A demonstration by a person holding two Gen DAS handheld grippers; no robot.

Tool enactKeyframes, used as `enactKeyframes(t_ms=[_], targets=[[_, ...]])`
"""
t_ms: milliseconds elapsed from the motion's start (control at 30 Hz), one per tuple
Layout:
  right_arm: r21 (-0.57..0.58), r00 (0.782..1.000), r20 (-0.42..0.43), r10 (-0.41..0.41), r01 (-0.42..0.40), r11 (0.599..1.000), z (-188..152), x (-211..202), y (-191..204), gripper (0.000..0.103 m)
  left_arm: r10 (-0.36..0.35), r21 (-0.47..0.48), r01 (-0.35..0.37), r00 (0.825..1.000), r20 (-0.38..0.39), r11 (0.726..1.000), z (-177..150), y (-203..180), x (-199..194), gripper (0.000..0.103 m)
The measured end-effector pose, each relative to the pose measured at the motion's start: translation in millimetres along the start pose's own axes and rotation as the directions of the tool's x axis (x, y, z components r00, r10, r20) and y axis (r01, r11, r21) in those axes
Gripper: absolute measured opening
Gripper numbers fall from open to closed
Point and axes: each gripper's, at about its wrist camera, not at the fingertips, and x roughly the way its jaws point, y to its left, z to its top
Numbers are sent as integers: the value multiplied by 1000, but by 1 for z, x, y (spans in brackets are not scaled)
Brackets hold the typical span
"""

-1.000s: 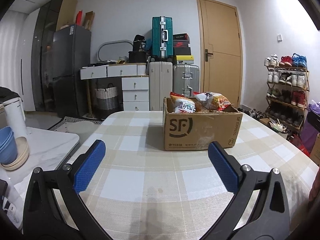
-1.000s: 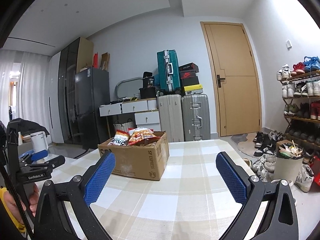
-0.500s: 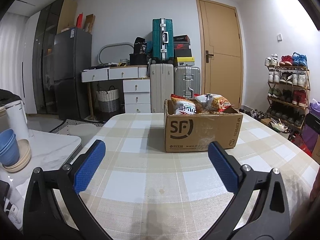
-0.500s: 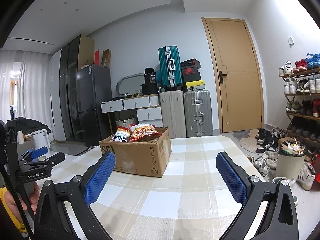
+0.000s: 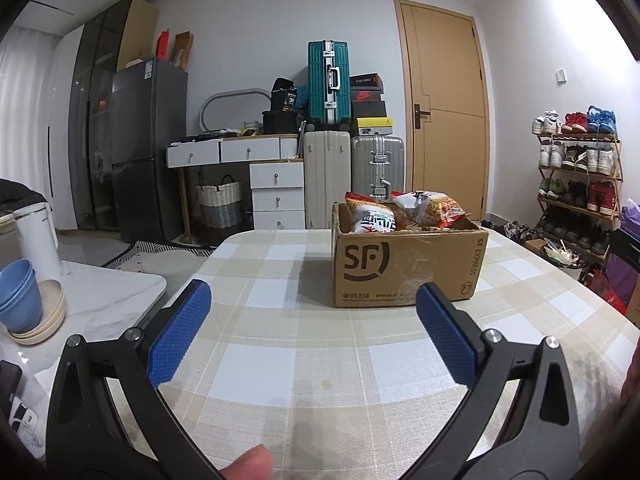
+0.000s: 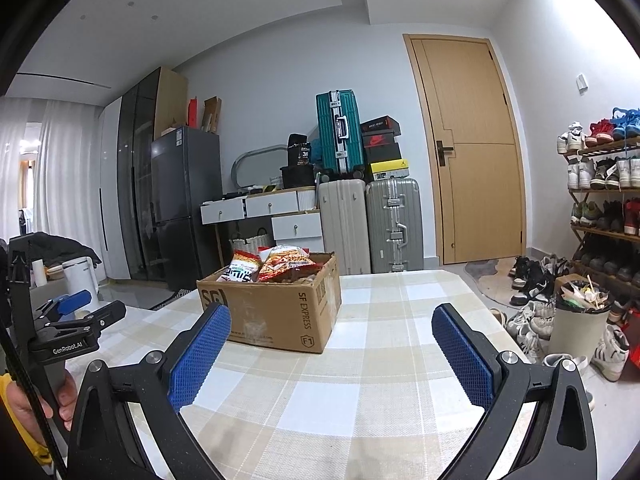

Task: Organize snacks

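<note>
The left gripper (image 5: 312, 328) and the right gripper (image 6: 332, 354) hover over the checked table (image 5: 280, 360), both with blue pads spread wide and holding nothing. Farther along the table stands a cardboard box (image 5: 408, 264), right of centre in the left wrist view, with snack bags (image 5: 376, 218) poking above its rim.

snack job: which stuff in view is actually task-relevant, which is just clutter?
Task-relevant:
cardboard box on the checked table
snack bags inside it
left gripper and right gripper, both open, empty

Clutter:
blue bowls
white kettle
suitcases
shoe rack
bin
</note>
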Motion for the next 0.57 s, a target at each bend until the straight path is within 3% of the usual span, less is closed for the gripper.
enactKeyframes(t_ms=[467,567], targets=[[-3,1000,0,-4,4,1000,-2,1,1,102,-26,-12,26,999,29,1000,-4,-2,-8,102],[-5,1000,-4,-6,6,1000,-3,2,1,102,-15,-15,15,1000,-3,1000,-5,-2,-2,102]])
